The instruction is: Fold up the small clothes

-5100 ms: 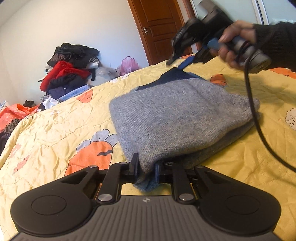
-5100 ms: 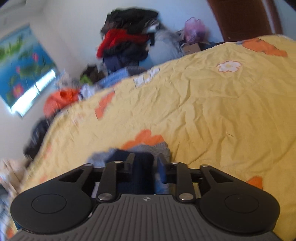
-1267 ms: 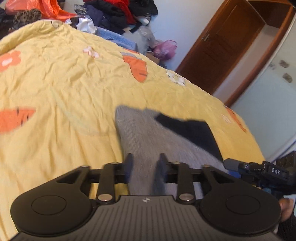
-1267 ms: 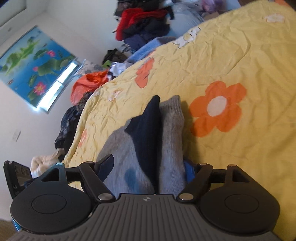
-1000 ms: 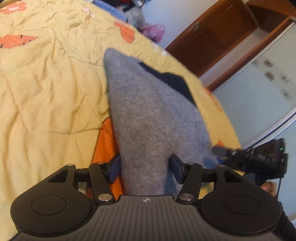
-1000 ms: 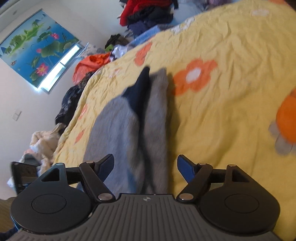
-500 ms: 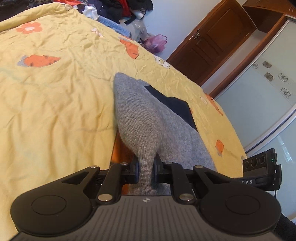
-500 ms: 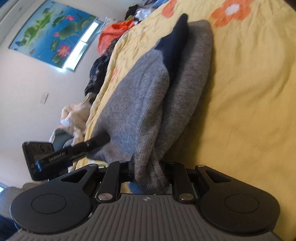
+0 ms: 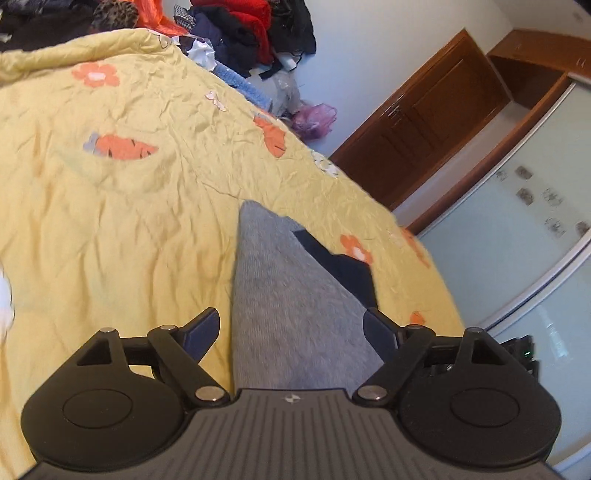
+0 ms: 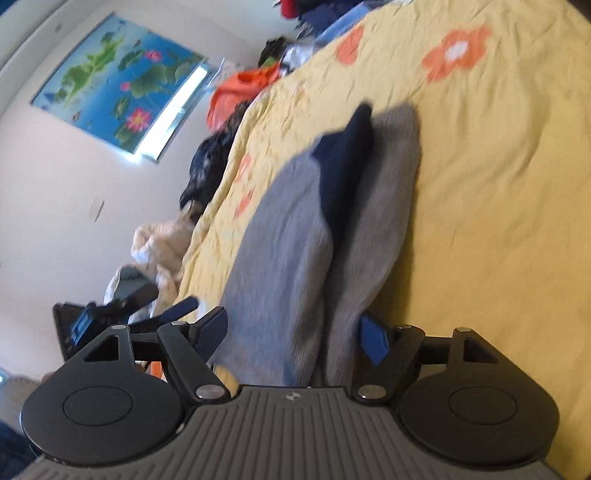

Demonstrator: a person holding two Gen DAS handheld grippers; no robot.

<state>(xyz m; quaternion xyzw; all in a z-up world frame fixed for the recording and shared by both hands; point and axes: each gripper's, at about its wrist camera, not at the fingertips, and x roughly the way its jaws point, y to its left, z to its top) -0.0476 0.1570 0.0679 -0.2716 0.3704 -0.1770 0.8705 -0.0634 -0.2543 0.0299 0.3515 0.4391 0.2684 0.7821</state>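
A folded grey knit garment (image 9: 284, 302) with a dark navy part (image 9: 343, 266) showing at its right side lies on the yellow flowered bedspread (image 9: 110, 221). My left gripper (image 9: 291, 332) is open, its jaws wide on either side of the garment's near end. In the right wrist view the same grey garment (image 10: 295, 251) lies in two grey layers with the navy part (image 10: 343, 158) between them. My right gripper (image 10: 295, 336) is open around its near end. The left gripper (image 10: 110, 314) shows at the left edge of that view.
A heap of red, black and blue clothes (image 9: 251, 33) sits beyond the far end of the bed. A brown wooden door (image 9: 424, 125) and a glass sliding panel (image 9: 535, 240) stand to the right. More clothes (image 10: 159, 243) lie beside the bed, under a wall picture (image 10: 118, 85).
Both grippers were shut on the near end of the grey garment half a second ago; both have now opened and let it go. The garment rests on the bedspread.
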